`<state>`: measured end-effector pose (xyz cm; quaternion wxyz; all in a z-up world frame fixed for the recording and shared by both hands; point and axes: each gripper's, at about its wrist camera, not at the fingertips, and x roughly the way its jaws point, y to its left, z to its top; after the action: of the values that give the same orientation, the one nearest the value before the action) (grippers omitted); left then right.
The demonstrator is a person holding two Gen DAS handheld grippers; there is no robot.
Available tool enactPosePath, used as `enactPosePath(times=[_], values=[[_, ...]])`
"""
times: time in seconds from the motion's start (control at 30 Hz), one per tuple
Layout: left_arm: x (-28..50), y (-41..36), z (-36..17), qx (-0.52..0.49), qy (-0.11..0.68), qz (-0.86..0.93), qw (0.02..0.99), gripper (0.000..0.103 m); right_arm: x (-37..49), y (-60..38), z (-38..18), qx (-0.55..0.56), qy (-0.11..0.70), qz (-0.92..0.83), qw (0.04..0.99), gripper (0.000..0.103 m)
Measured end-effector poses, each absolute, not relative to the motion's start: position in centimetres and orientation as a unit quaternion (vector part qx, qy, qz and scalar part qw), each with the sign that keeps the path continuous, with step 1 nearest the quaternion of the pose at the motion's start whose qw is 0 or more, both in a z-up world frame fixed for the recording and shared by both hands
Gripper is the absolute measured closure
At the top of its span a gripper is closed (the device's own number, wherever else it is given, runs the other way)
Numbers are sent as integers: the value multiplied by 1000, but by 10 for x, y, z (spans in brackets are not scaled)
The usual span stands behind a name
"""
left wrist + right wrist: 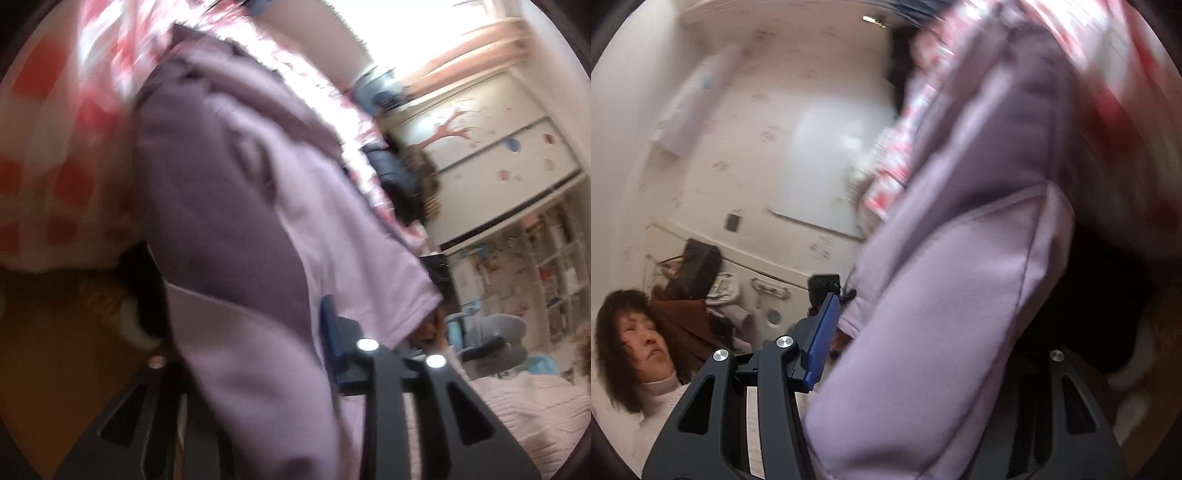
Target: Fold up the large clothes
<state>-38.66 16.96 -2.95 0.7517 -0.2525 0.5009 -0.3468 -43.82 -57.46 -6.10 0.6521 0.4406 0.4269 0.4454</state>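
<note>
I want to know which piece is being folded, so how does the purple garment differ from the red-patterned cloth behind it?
The purple garment is plain lilac, while the red-patterned cloth is white with red squares. The garment looks thick, with seams and bunched folds, and hangs in front close to the camera. The cloth lies spread behind it. Both are soft fabric, and both are blurred in these views.

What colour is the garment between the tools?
Light lilac garment, plain, with darker purple folds; right wrist view shows it best.

Blurred fisheye views, window (424, 33) glare
</note>
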Motion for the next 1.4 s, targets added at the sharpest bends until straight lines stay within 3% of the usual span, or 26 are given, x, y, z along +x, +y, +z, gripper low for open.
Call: enactPosePath(times=[0.1,0.2,0.27,0.53,0.77,1.17,1.4], values=[[-388,179,-49,-296,494,-337,745,70,-446,-581,-84,472,425,433,639,54],[-397,181,-32,-313,452,-352,758,85,-450,-588,-77,502,366,452,640,58],[-404,183,-8,-313,416,-367,771,86,-452,-587,-60,511,316,476,642,58],[-406,179,47,-312,344,-429,775,87,-444,-590,-13,525,226,520,635,58],[-390,204,23,-394,330,-436,739,87,-437,-584,-3,541,220,510,631,58],[-315,202,86,-393,266,-456,753,86,-367,-569,69,511,179,538,646,58],[-273,203,87,-416,251,-450,750,86,-327,-565,81,518,174,532,647,58]])
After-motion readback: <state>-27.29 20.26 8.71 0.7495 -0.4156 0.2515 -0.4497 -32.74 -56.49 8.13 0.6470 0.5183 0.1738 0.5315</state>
